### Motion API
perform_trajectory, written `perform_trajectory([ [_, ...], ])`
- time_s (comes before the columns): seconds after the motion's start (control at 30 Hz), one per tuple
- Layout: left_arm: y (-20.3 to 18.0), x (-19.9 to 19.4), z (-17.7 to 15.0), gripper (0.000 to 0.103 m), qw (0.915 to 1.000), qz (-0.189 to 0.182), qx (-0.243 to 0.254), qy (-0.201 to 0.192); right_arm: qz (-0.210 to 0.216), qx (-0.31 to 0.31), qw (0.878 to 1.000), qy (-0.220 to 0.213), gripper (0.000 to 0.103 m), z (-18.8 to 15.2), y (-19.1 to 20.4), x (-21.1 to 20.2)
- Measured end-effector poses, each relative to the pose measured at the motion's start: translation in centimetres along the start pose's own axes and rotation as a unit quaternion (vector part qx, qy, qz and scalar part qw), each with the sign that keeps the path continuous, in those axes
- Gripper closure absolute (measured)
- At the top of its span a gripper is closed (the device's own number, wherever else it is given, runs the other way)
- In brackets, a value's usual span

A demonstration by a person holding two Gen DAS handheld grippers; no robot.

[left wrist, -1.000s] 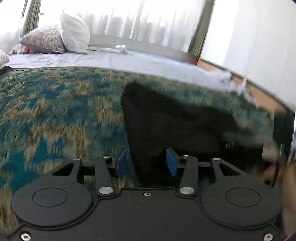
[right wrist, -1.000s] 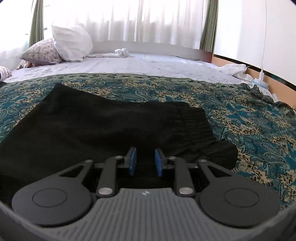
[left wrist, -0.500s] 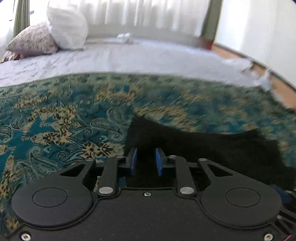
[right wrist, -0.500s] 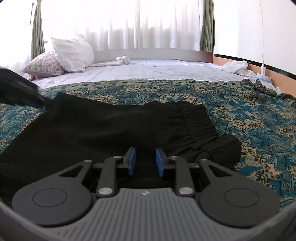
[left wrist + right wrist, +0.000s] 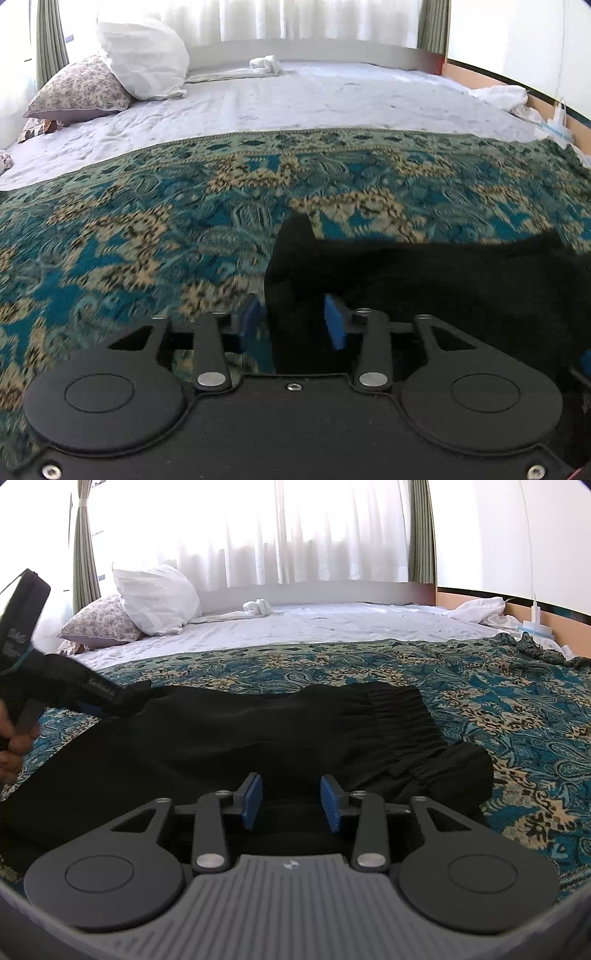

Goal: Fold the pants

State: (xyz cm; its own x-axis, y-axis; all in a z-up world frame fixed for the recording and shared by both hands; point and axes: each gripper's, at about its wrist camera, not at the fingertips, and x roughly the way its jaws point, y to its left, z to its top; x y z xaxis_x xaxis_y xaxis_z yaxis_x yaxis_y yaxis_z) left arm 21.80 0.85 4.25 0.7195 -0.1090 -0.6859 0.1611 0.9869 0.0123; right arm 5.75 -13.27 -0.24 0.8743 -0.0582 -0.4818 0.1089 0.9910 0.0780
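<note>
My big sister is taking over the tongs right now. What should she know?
Left tongs: open, black pants cloth lying between the pads, not pinched.
Right tongs: open, low over the pants, gripping nothing.
Pants: lying on the patterned bedspread, elastic waistband to the right, bunched there; other end toward the left tongs.
Done: pants laid out lengthwise.
Left: grab an end, fold it across, tidy the waistband lump.

Daylight flooded through sheer white curtains [image 5: 295,535], blown out to glare. Black fabric pants [image 5: 258,731] lost fold detail in shadow. Teal paisley bedspread [image 5: 110,240] smeared by motion blur in left view. Fisheye bent edges; corners darkened.
</note>
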Motion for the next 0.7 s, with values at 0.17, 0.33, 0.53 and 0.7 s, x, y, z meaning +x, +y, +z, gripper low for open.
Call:
perform_trajectory([
  [0.17,-0.2,-4.0,-3.4,0.019,0.9998,-0.014,0.006,-0.008,0.003,-0.004,1.0,0.001,0.045,0.1,0.1,0.0],
  [0.33,-0.7,-7.7,-8.0,0.018,0.9997,-0.017,0.014,-0.013,0.003,-0.017,1.0,0.002,0.039,0.3,0.5,-0.3],
  [0.53,0.0,-11.3,-11.8,0.017,0.9988,-0.024,-0.036,-0.022,0.001,-0.037,0.999,0.007,0.032,0.7,1.1,-1.2],
  [0.7,0.5,-13.0,-13.3,0.017,0.9978,-0.021,-0.054,-0.032,-0.005,-0.055,0.998,0.009,0.028,0.0,1.1,-3.5],
])
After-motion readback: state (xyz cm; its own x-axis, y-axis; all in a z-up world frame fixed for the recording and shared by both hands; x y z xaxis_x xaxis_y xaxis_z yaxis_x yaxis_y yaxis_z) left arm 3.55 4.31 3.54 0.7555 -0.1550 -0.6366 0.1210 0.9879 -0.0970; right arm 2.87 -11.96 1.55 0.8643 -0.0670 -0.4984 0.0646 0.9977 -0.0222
